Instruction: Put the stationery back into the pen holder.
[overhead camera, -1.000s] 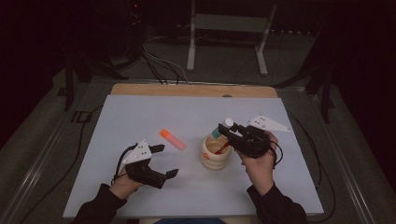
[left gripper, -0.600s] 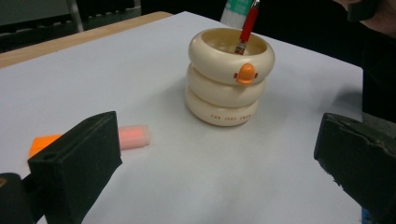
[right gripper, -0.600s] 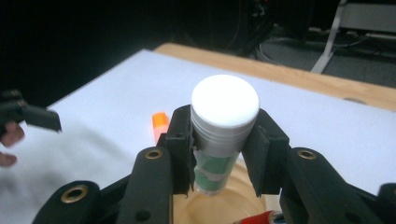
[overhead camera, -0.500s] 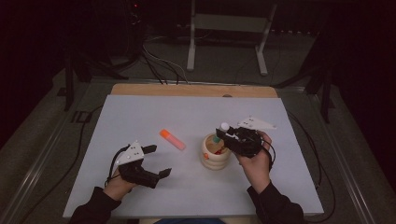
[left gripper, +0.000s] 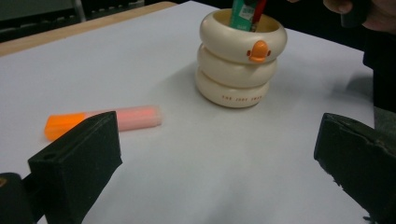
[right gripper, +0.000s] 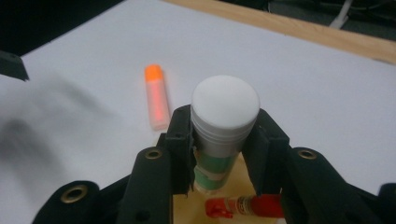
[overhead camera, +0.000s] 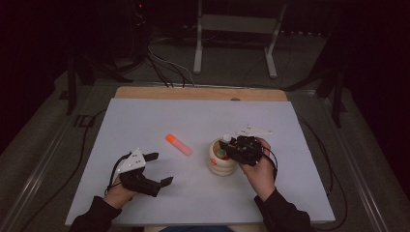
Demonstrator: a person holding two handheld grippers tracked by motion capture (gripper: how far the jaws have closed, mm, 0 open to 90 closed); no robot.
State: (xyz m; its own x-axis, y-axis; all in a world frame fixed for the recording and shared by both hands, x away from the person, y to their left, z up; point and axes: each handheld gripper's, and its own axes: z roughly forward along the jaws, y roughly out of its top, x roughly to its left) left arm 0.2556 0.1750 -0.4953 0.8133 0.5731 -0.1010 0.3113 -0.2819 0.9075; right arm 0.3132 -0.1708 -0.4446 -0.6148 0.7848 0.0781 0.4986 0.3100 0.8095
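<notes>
Dim floor and cables ring the pale tabletop [overhead camera: 145, 121], which fills the middle of the high view. Your right hand-held gripper [right gripper: 225, 140] is clamped on a white-capped tube with a green label [right gripper: 224, 116], jaws narrowed on its neck, right of centre in the high view and directly over the cream holder [overhead camera: 221, 162]. You seem to be lowering the tube into that holder, beside a red pen [right gripper: 252, 205] already lying in it. Next, judge the drop: sink until the tube's base is inside the rim, then ease the jaws apart without tipping the holder. Your left hand-held gripper [overhead camera: 153, 169] rests wide and empty at lower left. An orange highlighter [overhead camera: 178, 144] lies apart on the tabletop, upper left of the holder, probably next. Small red lettering runs along the holder's bottom ring [left gripper: 240, 99], too fine to read; an orange duck bill sits on its top ring.
</notes>
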